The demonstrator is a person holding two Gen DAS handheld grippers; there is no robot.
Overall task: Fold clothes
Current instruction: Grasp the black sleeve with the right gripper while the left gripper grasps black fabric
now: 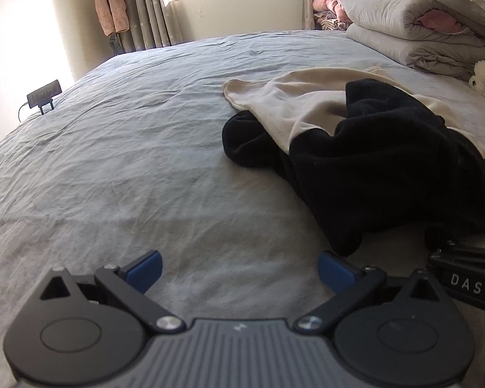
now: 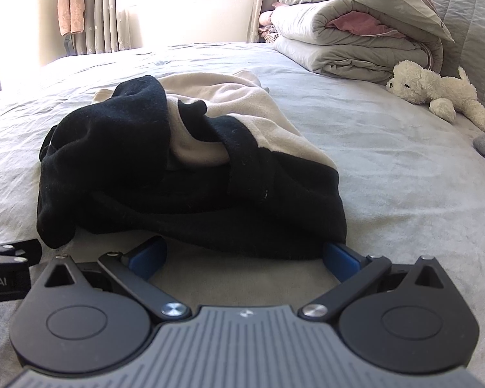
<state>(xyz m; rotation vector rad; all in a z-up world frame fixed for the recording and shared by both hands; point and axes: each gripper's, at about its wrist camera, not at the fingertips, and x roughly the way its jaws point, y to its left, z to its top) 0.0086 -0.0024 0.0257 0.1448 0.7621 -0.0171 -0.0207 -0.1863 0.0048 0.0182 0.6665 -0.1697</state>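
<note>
Both claws hang spread and empty over the bed (image 1: pixel 129 135), the right claw (image 2: pixel 244 257) just short of the crumpled black-and-cream garment (image 2: pixel 184 174), the left claw (image 1: pixel 239 270) beside it, so spreading it flat looks first, needing a hem pinch.

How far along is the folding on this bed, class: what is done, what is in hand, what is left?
Done: nothing; the black garment and cream garment lie heaped together on the bed. In hand: nothing gripped; the right gripper is open at the black hem, the left gripper open over bare sheet. Left: separating, flattening and folding both.
</note>
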